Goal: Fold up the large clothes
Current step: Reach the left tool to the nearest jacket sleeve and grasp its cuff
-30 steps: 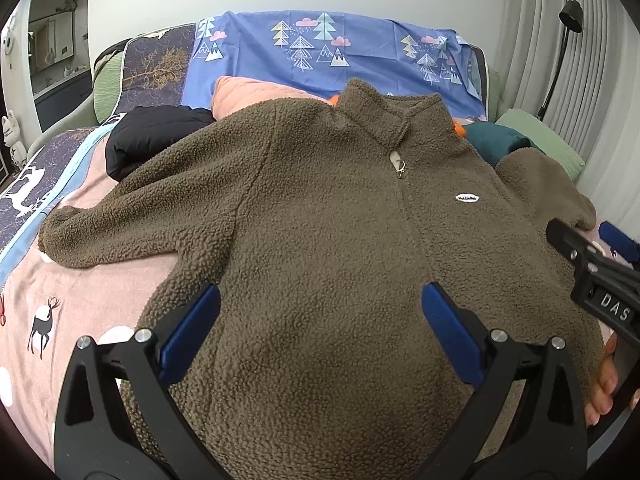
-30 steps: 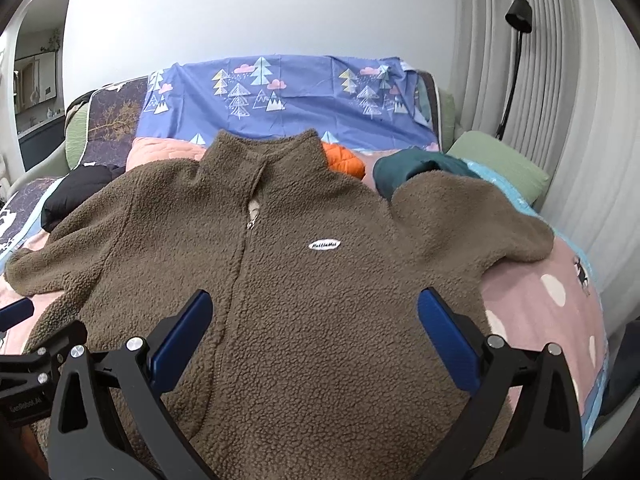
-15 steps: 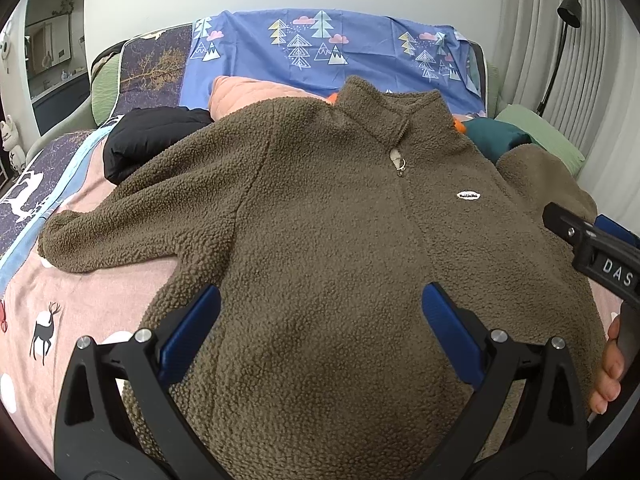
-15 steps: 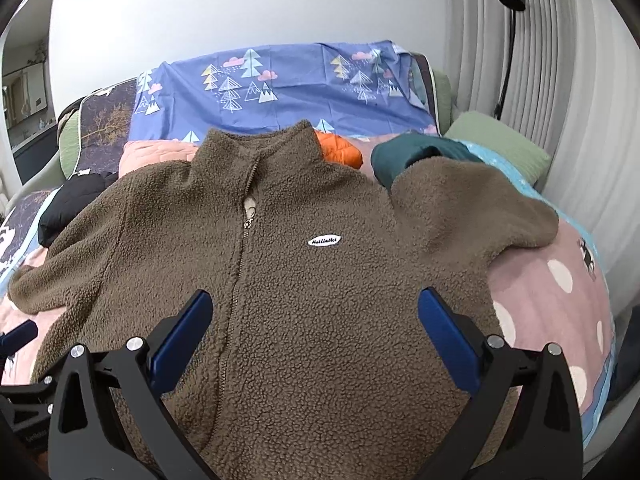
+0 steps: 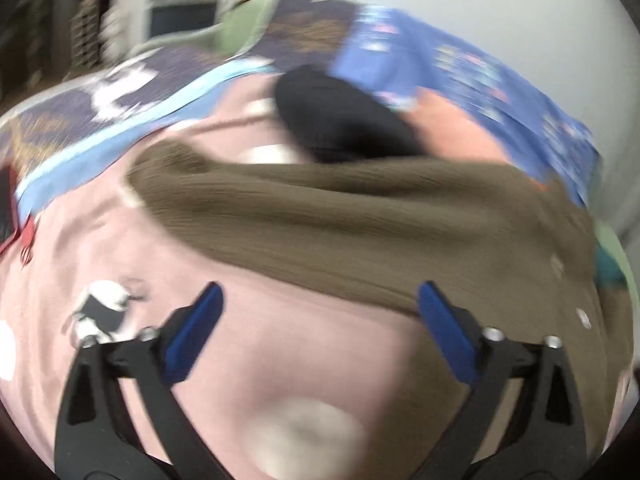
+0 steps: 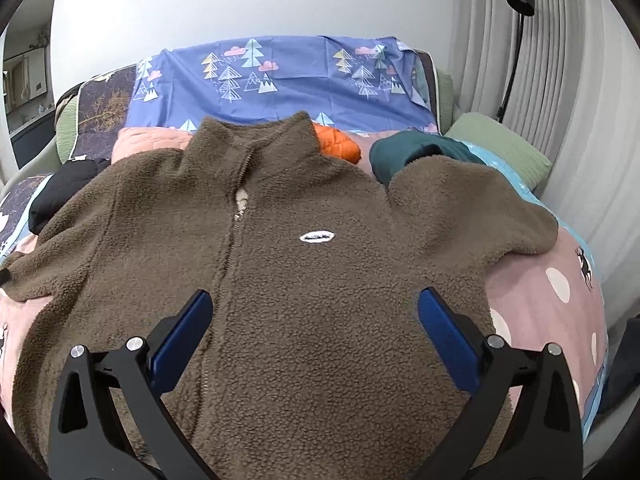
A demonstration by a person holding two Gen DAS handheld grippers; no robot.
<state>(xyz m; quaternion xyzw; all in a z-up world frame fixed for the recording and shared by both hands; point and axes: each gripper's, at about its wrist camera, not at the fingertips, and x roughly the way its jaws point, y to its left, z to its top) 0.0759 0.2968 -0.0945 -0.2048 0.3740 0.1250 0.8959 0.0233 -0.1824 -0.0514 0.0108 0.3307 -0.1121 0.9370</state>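
A large brown fleece jacket (image 6: 312, 280) lies flat, front up and zipped, on the pink bed cover, sleeves spread to both sides. My right gripper (image 6: 316, 332) is open and empty, hovering over the jacket's lower chest. The left wrist view is blurred by motion. There my left gripper (image 5: 320, 328) is open and empty over the pink cover, just in front of the jacket's left sleeve (image 5: 280, 216), which stretches across the view.
A black garment (image 5: 340, 124), an orange one (image 6: 338, 144) and a dark teal one (image 6: 416, 152) lie near the jacket's collar. A blue tree-print sheet (image 6: 288, 76) covers the headboard. A green pillow (image 6: 500, 152) and curtains (image 6: 560, 120) are at the right.
My left gripper has swung quickly to the left, from over the jacket's body to the left sleeve and pink cover. My right gripper has barely moved and stays open.
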